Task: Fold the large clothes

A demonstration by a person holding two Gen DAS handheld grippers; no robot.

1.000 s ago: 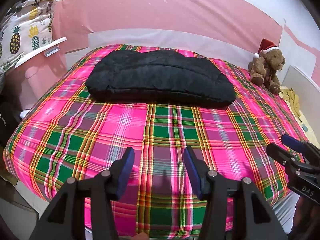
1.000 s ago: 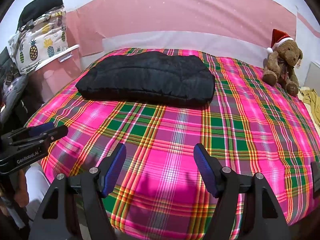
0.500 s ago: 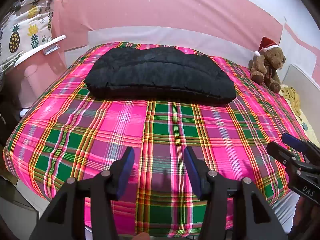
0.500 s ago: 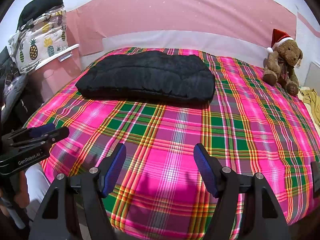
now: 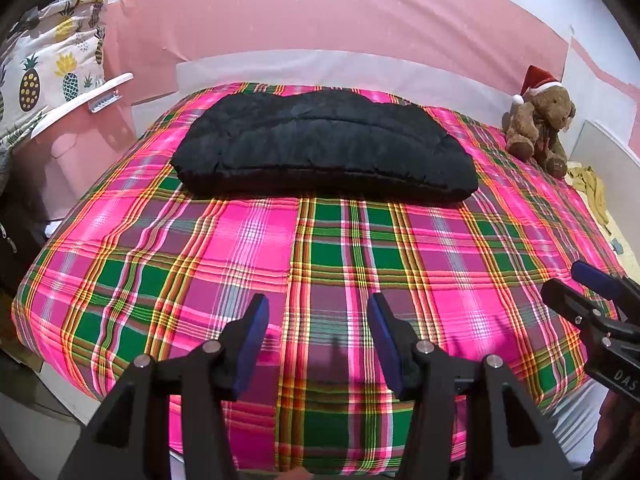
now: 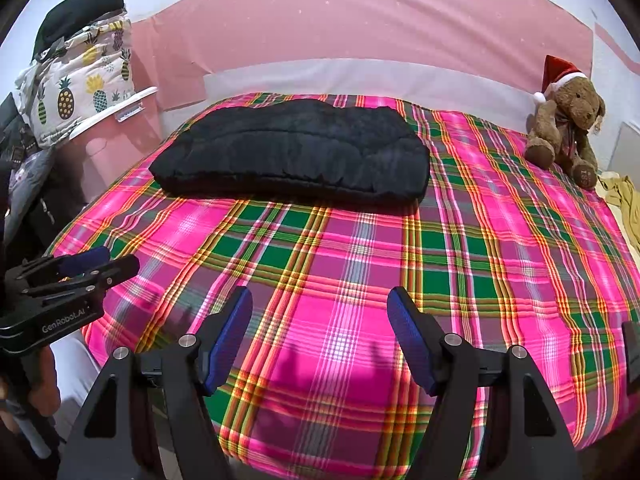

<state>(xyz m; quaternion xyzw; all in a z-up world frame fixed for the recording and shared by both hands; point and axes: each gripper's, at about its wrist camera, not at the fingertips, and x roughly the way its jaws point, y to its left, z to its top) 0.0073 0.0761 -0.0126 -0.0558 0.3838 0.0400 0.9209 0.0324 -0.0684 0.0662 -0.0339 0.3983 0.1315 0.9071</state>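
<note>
Pink wall (image 5: 320,20) behind, bed under a pink-and-green plaid bedspread (image 5: 320,264) filling both views. Far ahead of both grippers, near the head of the bed: a folded black padded garment (image 5: 324,148), long axis running crosswise to the fingers, lying flat, thick folded edge toward the cameras. Left gripper (image 5: 318,336) hovering over the near edge of the bedspread, blue pads apart, nothing between them. Right gripper (image 6: 320,336) likewise over the near edge, pads spread wide and empty. Well apart from the garment, both of them; only bare plaid in between. Off to the right of the garment, a brown teddy bear in a Santa hat (image 6: 566,120) sitting upright by the wall. To the left, pineapple-print bedding (image 6: 80,92) stacked beside the bed. From the left wrist view, the right gripper's tips poking in at the right edge; from the right wrist view, the left gripper's body at the left edge. Yellow cloth (image 6: 624,200) past the bear.
</note>
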